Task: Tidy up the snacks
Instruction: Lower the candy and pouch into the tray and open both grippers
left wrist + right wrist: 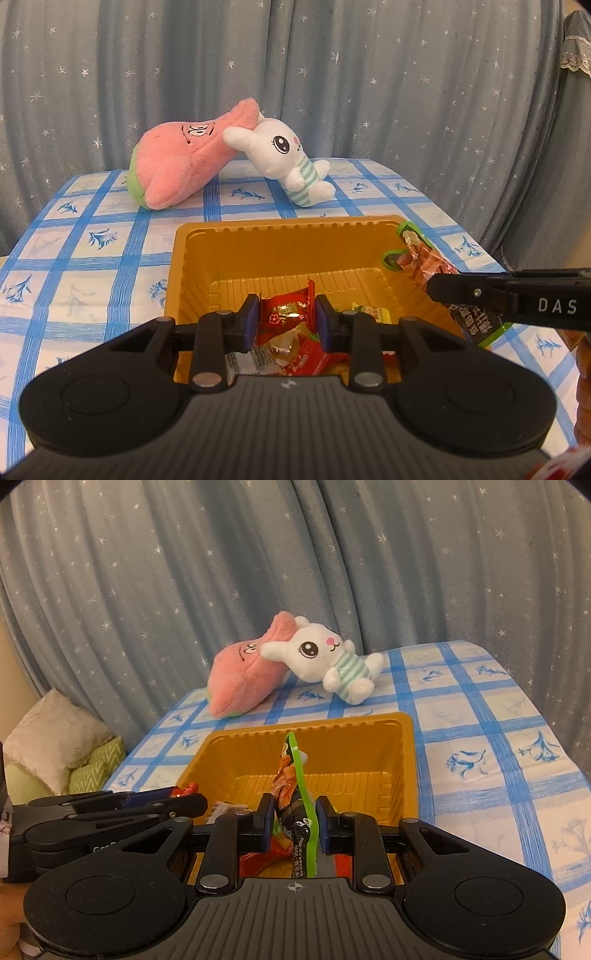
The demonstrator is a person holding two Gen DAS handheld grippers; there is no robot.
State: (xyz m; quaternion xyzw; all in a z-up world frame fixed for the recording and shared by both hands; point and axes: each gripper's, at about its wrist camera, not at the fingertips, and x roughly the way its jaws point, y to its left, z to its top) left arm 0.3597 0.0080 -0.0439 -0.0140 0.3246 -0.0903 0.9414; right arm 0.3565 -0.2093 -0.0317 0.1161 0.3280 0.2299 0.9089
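Note:
A golden plastic tray (280, 232) (406, 760) sits on the blue checked tablecloth, with several wrapped snacks (314, 358) lying at its near end. My left gripper (286, 317) hangs over that near end, shut on a red snack packet (286, 308). Over the tray's right side my right gripper (293, 818) is shut on a green-edged snack packet (291, 775) with an orange picture, held upright. In the left wrist view this packet (419, 254) and the right gripper's fingers (472, 291) come in from the right.
A pink plush (177, 162) (240, 675) and a white rabbit plush (284, 158) (332, 661) lie at the table's far edge before a starry blue curtain (295, 74). Cushions (59, 738) sit left of the table. The left gripper (110, 812) shows at the right wrist view's left.

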